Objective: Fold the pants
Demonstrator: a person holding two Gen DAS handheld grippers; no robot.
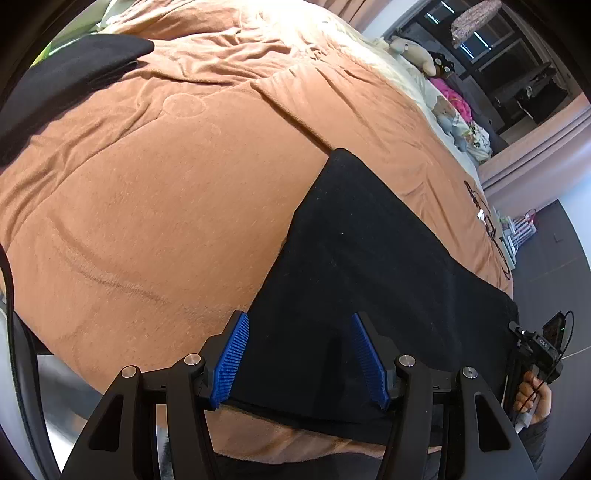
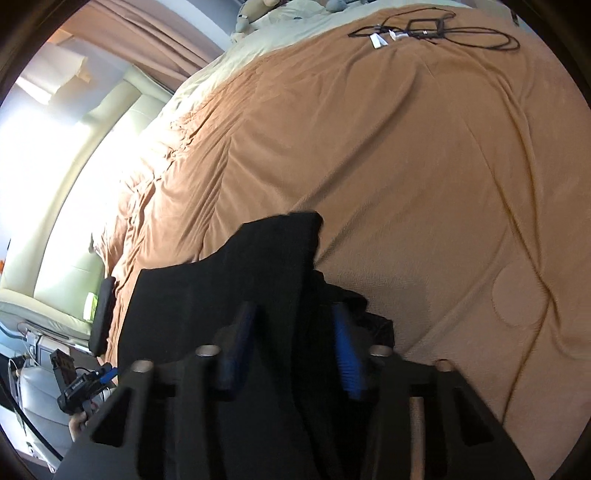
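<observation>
The black pants (image 1: pixel 369 266) lie flat on an orange blanket (image 1: pixel 155 206) on a bed. My left gripper (image 1: pixel 301 321) is open, its blue pads to either side of the pants' near edge, just above the cloth. In the right wrist view the pants (image 2: pixel 207 295) are bunched and raised near the camera. My right gripper (image 2: pixel 291 314) is open, its blue pads (image 2: pixel 345 354) to either side of a fold of the black cloth. The right gripper also shows in the left wrist view (image 1: pixel 535 350) at the pants' far right end.
A second black garment (image 1: pixel 74 74) lies folded at the bed's far left. Soft toys (image 1: pixel 417 51) and pillows sit at the head of the bed. A black cable and tags (image 2: pixel 424 33) lie on the blanket. A pale sofa (image 2: pixel 55 258) stands beside the bed.
</observation>
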